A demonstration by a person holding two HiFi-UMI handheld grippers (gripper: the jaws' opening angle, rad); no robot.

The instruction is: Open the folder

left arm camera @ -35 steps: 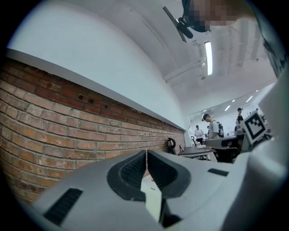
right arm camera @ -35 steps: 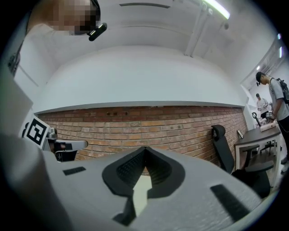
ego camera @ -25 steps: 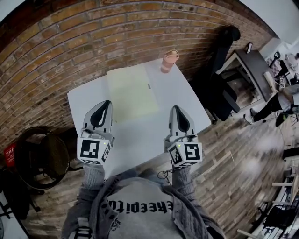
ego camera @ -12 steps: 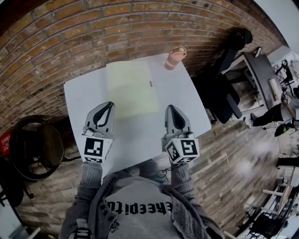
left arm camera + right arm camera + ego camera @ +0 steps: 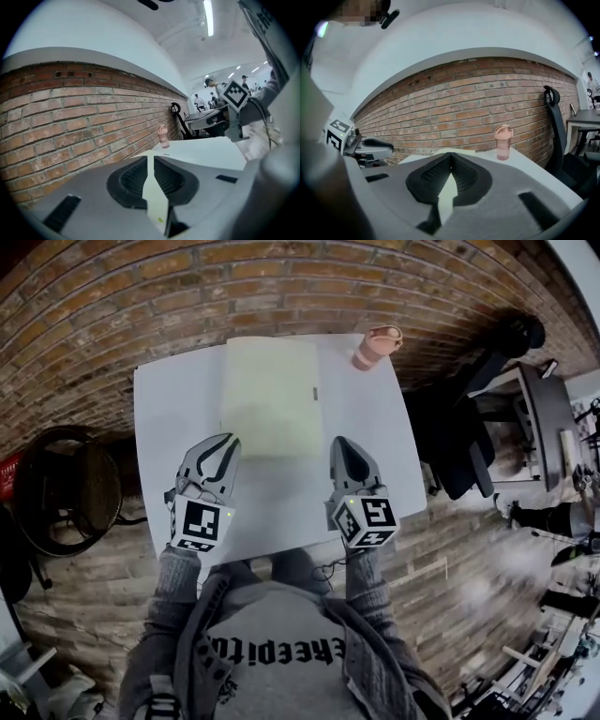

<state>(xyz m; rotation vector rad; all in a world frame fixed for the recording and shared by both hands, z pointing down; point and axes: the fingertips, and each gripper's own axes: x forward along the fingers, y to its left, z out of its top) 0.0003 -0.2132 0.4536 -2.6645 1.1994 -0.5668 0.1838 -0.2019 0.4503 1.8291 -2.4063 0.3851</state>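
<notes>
The folder (image 5: 270, 395) lies closed at the far middle of the white worktop (image 5: 178, 399), with a pink bottle (image 5: 375, 345) to its right. Nearer you, your left gripper (image 5: 223, 442) has its fingers slightly apart. Your right gripper (image 5: 343, 444) has its fingers closed, empty.

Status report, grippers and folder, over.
Left gripper empty, jaws slightly apart; right gripper empty, jaws together. Folder closed, flat on table, untouched. Pink bottle at far corner, clear of it.
</notes>
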